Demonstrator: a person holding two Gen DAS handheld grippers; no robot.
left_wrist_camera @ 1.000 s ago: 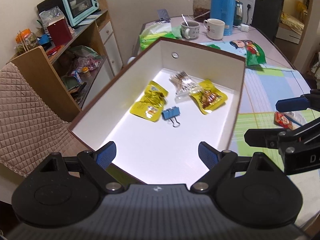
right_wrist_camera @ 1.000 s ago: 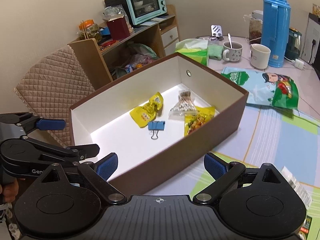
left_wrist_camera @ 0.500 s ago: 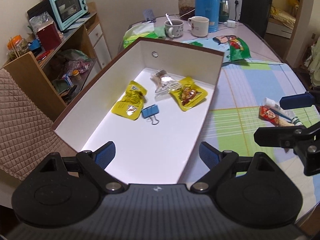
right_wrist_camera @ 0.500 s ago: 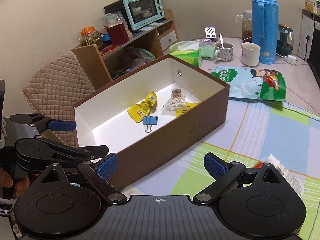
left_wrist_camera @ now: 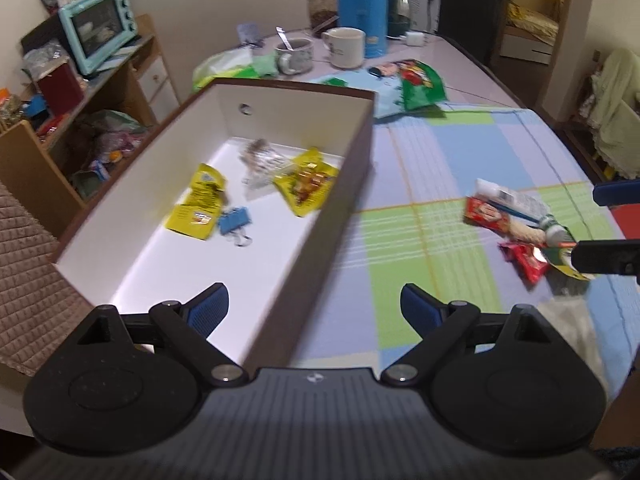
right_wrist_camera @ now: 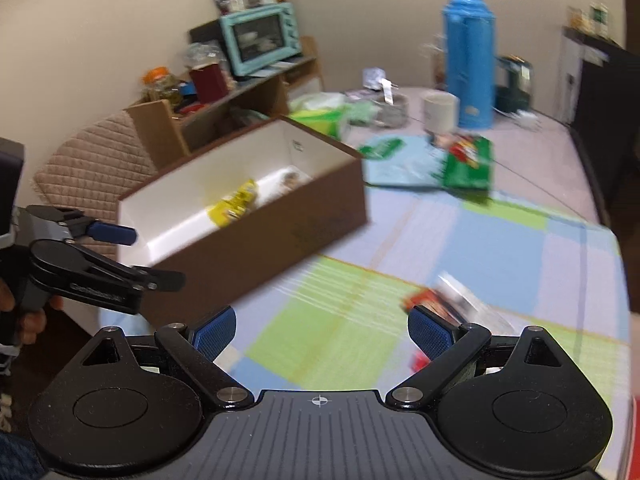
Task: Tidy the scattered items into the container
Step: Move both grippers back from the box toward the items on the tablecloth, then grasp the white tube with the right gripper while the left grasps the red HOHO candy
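**Both grippers open and empty beside the box, loose items waiting on the checked cloth**

Brown box (left_wrist_camera: 362, 148) with white inside, standing on a table under a blue, green and lilac checked cloth (left_wrist_camera: 420, 248). Already in the box: two yellow snack packets (left_wrist_camera: 199, 208) (left_wrist_camera: 306, 186), a clear bag of small pale pieces (left_wrist_camera: 262, 158) and a blue binder clip (left_wrist_camera: 234, 220), all near the far half of the floor. Near half of the box floor bare.

Left gripper (left_wrist_camera: 314, 306) spread wide, holding nothing, straddling the box's right wall at its near corner. Right gripper (right_wrist_camera: 320, 330) likewise spread wide and empty, low over the cloth, just left of a small heap of loose items (left_wrist_camera: 516, 224): red packets, a white tube, other bits too blurred to name. Heap well apart from the box, with bare cloth between.

Beyond the box: a green snack bag (left_wrist_camera: 420, 84), two mugs (left_wrist_camera: 346, 46), a tall blue flask (left_wrist_camera: 362, 4), a crumpled green bag. Left of the table, a quilted chair back (right_wrist_camera: 84, 180) and a cluttered shelf with a teal oven (right_wrist_camera: 262, 36).

Compared with half a second ago: both views swung rightward, box further left in frame, heap of items nearer and larger. Strong motion blur now, especially from the right wrist.
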